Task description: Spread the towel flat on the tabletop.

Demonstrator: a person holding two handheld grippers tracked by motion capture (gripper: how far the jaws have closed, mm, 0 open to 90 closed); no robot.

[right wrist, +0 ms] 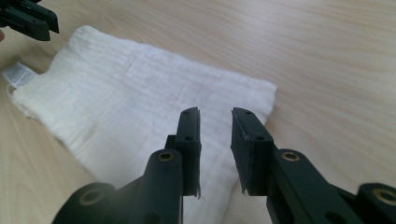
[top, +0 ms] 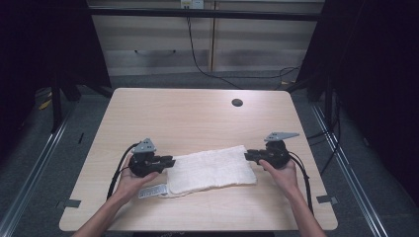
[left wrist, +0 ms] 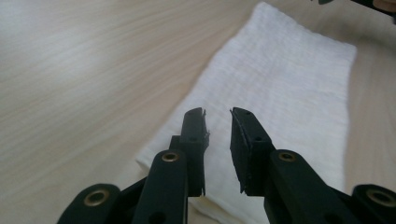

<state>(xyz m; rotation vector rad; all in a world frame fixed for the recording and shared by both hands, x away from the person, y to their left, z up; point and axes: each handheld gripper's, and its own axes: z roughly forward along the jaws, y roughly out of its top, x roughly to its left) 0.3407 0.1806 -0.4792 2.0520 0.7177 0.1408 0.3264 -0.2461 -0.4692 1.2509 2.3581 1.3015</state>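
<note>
white and softly ribbed, one folded rectangular cotton towel (top: 211, 171) lies flat on the one pale wood-grain table (top: 192, 116), toward the near edge, its long side running left to right between the two hands. one small white care label (top: 151, 191) pokes out from the towel's near left corner and rests on the tabletop.

two black hand-held grippers are at work, one in each of the person's two hands. the left gripper (top: 168, 161) sits at the towel's left end; in the left gripper view its two jaws stand a little apart above the cloth (left wrist: 289, 88), with a clear gap and nothing pinched between them, so it is released. the right gripper (top: 249, 155) sits at the towel's right end; in the right gripper view its two jaws likewise stand parted over the towel's corner (right wrist: 140, 93), holding nothing, and the other gripper (right wrist: 29, 18) shows at the far end of the cloth beside the label (right wrist: 17, 74).

each gripper carries one grey three-cornered plate on top and trails one black cable toward the near edge. one round dark cable hole (top: 237, 102) is set in the table's far right part, well apart from the towel. two strips of grey tape (top: 326, 199) mark the near corners.
</note>
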